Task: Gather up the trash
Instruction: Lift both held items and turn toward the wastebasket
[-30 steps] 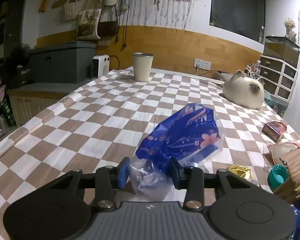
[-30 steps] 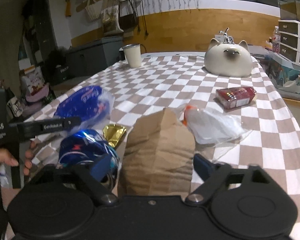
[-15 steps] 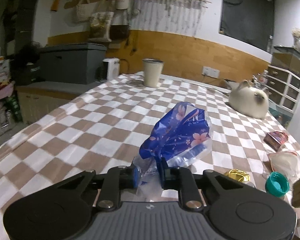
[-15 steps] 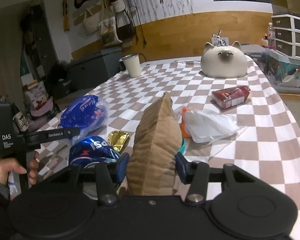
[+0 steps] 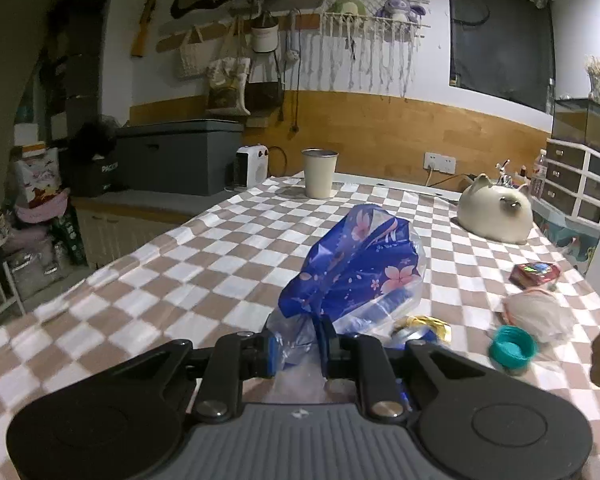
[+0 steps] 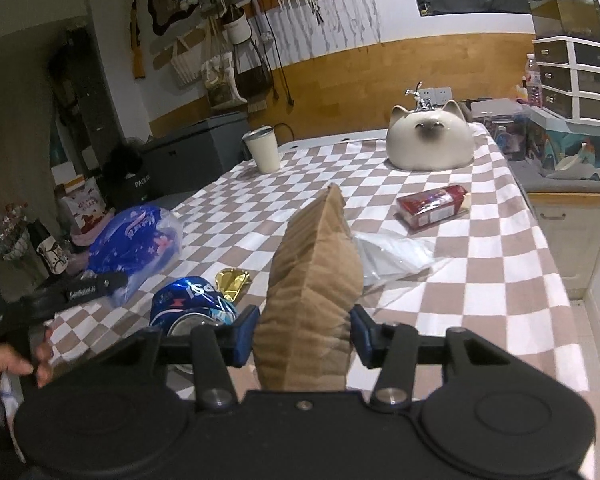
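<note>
Your left claw (image 5: 296,354) has pinched together on the clear neck of the blue flowered bag (image 5: 356,268), which a second ago sat loosely between wider jaws; the bag now stands up off the checkered counter (image 5: 204,248). Your right claw (image 6: 302,338) has narrowed from wide apart and is clamped on the brown paper bag (image 6: 314,280), now squeezed upright. The crushed blue can (image 6: 192,306), gold wrapper (image 6: 232,282) and red packet (image 6: 432,206) lie where they were.

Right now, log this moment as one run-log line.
left gripper: shut on blue bag | right gripper: shut on paper bag | on table: can, red pack
</note>
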`<state>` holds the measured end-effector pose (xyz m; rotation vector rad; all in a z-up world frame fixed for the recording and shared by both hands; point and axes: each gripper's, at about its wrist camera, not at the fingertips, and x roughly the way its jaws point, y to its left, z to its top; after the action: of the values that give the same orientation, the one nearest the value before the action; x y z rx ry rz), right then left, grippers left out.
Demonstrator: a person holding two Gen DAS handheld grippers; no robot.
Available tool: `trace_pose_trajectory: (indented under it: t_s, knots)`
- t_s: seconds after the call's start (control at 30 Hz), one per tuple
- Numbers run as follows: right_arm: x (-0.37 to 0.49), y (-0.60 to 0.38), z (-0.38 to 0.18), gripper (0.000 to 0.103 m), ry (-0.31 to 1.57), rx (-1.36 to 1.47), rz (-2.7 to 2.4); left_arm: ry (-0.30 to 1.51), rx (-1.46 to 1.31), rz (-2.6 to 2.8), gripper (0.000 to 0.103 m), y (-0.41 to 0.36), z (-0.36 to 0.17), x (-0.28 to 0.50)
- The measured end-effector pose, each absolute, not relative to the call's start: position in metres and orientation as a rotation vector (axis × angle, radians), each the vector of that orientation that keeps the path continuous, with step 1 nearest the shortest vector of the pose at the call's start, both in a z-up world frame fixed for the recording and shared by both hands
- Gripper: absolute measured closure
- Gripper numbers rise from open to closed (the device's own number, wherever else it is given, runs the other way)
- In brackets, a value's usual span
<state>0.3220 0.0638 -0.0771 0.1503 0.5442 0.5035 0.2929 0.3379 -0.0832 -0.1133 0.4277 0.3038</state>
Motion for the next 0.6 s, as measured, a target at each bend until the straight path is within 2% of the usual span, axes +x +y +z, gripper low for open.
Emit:
trace_pose_trajectory:
  t_s: [0.6]
  knots:
    - [0.265, -0.019, -0.062, 0.053, 0.490, 0.163, 0.528, 0.386, -0.113, 0.267, 0.082, 0.212, -0.052, 0.207]
